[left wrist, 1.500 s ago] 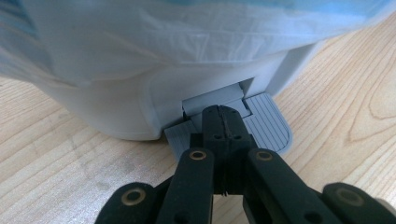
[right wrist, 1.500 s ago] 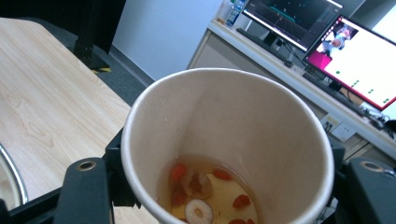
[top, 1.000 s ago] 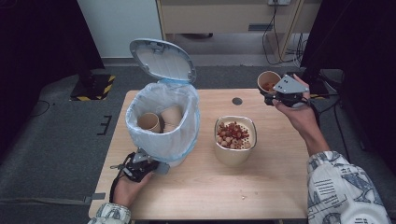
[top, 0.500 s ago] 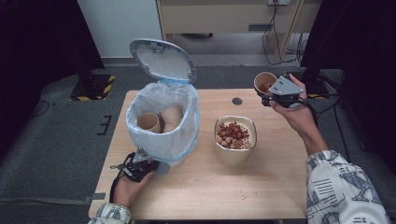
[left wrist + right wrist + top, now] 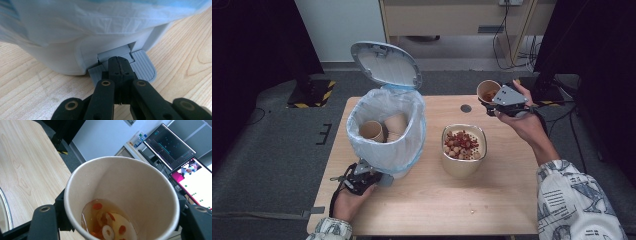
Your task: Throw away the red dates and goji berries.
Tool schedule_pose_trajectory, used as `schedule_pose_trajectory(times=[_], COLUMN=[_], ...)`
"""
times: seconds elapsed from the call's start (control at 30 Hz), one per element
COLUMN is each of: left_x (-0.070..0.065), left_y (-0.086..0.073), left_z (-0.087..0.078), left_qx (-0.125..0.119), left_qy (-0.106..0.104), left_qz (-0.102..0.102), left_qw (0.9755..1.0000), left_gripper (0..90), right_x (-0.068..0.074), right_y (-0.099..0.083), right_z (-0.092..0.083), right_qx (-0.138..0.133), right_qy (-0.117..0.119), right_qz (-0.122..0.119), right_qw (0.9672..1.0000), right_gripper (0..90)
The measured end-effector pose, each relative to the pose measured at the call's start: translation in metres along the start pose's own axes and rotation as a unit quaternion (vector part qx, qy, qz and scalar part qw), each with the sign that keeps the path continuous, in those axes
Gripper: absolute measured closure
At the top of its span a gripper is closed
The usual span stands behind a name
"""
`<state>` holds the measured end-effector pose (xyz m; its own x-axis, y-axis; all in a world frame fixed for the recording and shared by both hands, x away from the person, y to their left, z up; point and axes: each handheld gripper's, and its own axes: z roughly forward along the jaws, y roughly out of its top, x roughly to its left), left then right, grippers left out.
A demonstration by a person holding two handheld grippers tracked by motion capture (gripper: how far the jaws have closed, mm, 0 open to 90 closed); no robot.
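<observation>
The left gripper (image 5: 119,65), jaws pressed together, bore down on the pedal (image 5: 143,68) of a bin (image 5: 384,132) near the table's (image 5: 502,200) left edge, its lid (image 5: 384,65) raised over discarded cups (image 5: 373,131). The right gripper (image 5: 504,102) clasped a cup (image 5: 122,195) of liquid and scraps above the far right corner. A full bowl (image 5: 463,150) sat mid-table.
</observation>
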<state>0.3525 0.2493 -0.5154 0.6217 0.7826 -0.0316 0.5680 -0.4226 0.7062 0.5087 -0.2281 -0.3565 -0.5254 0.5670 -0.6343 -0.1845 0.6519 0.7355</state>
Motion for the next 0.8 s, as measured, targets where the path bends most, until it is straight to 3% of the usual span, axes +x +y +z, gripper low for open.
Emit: schedule_pose_trajectory(times=[0.17,0.5,0.8], left_x=[0.000,0.000,0.000], left_y=[0.000,0.000,0.000], left_z=[0.000,0.000,0.000], left_qx=[0.000,0.000,0.000], left_qy=[0.000,0.000,0.000], left_qz=[0.000,-0.002,-0.002], left_qw=[1.0000,1.0000,1.0000], left_gripper=[90.0,90.0,90.0], right_x=[-0.001,0.004,0.001], right_y=[0.002,0.018,0.026], right_z=[-0.002,-0.009,-0.018], right_qx=[-0.004,-0.003,-0.001], right_qy=[-0.001,0.012,0.006], right_qz=[-0.007,-0.073,-0.097], right_qw=[1.0000,0.9972,0.9953], right_gripper=[30.7,30.4,30.0])
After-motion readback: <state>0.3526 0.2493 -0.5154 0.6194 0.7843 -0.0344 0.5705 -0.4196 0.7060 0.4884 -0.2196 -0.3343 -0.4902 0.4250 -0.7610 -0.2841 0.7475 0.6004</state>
